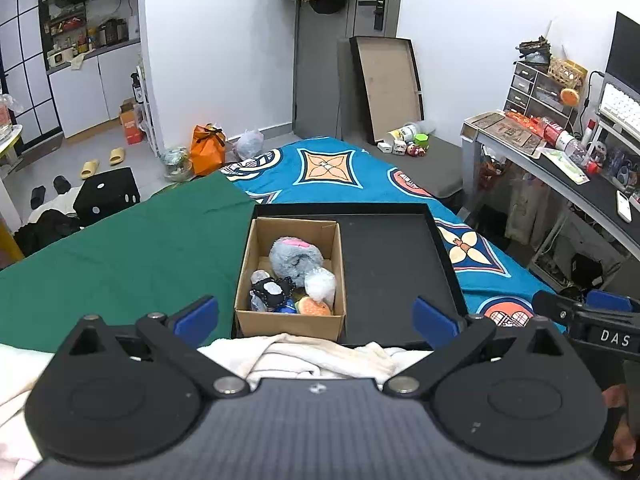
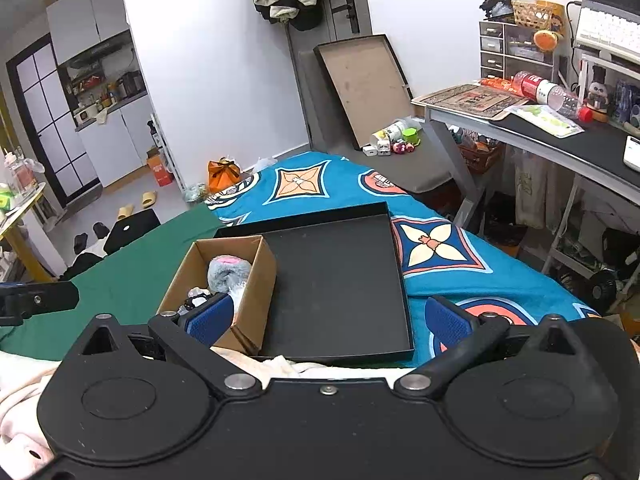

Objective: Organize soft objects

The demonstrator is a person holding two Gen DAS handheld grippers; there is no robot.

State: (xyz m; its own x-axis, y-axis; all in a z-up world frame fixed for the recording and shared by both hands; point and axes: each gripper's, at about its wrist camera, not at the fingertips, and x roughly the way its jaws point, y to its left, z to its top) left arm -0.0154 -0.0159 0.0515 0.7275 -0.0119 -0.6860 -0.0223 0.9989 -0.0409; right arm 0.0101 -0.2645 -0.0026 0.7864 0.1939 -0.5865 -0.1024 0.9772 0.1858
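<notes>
Soft toys fill a cardboard box (image 1: pixel 290 272) that sits straight ahead of the left gripper (image 1: pixel 316 316), just beyond its blue pads (image 1: pixel 198 314). A grey plush (image 1: pixel 294 258) with a pink patch lies toward the far side of the box; nearer the jaws are a white fluffy ball (image 1: pixel 320 286), a black-and-white toy (image 1: pixel 270 290) and an orange piece (image 1: pixel 314 306). The box stands in the left part of a shallow black tray (image 1: pixel 384 264), whose bare floor stretches ahead of the left gripper's right finger. Both jaws of the left gripper are spread wide and hold nothing.

The right gripper (image 2: pixel 326 318) also has its jaws spread apart, with nothing between them. Ahead of its gap lies the bare tray floor (image 2: pixel 336 284), and the box (image 2: pixel 256 280) sits ahead of its left pad (image 2: pixel 210 318), the grey plush (image 2: pixel 228 274) peeking over the rim. A cream blanket (image 1: pixel 304 354) bunches up just under and before both sets of jaws, touching the tray's near edge. Beyond the tray, a green cloth (image 1: pixel 120 256) spreads ahead-left and a blue patterned bedspread (image 2: pixel 440 248) ahead-right.
</notes>
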